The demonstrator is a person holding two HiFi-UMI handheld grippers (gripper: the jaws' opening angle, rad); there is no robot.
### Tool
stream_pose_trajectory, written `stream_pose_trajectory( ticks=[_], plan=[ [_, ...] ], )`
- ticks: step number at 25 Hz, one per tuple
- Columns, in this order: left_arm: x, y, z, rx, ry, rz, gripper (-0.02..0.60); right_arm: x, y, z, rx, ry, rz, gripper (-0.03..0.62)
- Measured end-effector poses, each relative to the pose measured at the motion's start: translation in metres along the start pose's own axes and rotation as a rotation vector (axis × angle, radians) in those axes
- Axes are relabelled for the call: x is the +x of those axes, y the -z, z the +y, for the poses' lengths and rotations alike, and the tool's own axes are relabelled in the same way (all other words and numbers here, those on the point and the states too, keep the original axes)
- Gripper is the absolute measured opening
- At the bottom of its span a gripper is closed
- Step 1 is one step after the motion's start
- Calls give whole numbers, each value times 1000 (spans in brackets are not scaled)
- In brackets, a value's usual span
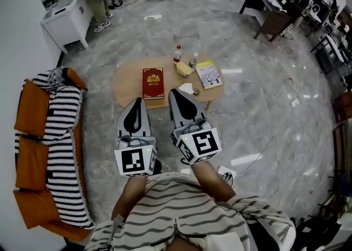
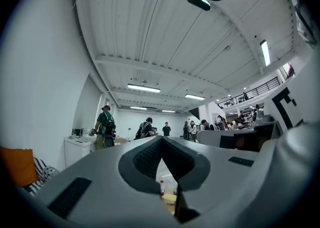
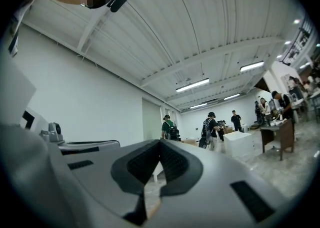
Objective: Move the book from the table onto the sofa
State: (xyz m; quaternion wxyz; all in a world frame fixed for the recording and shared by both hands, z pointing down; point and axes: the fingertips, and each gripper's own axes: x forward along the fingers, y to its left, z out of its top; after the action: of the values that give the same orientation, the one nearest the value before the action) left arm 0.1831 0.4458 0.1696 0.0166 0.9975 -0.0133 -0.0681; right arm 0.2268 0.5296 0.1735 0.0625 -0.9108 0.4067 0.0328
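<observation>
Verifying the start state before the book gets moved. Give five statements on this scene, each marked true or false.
The red book lies on the round table. True.
The left gripper holds the book. False: its jaws are shut on nothing.
The right gripper is shut and empty. True.
The sofa is at the head view's right. False: at its left.
The yellow booklet lies on the red book. False: it lies apart, to its right.

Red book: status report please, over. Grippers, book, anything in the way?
Left gripper and right gripper shut, empty. Red book flat on round table, untouched. Bottles and yellow booklet to its right, clear of it.
</observation>
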Motion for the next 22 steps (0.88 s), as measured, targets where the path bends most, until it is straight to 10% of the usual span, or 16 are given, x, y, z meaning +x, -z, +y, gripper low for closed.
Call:
stream_pose_trajectory(
  ticks=[22],
  plan=[
    [169, 55, 165, -99, 97, 98, 5, 228, 59, -11, -23, 105, 128, 12]
  ],
)
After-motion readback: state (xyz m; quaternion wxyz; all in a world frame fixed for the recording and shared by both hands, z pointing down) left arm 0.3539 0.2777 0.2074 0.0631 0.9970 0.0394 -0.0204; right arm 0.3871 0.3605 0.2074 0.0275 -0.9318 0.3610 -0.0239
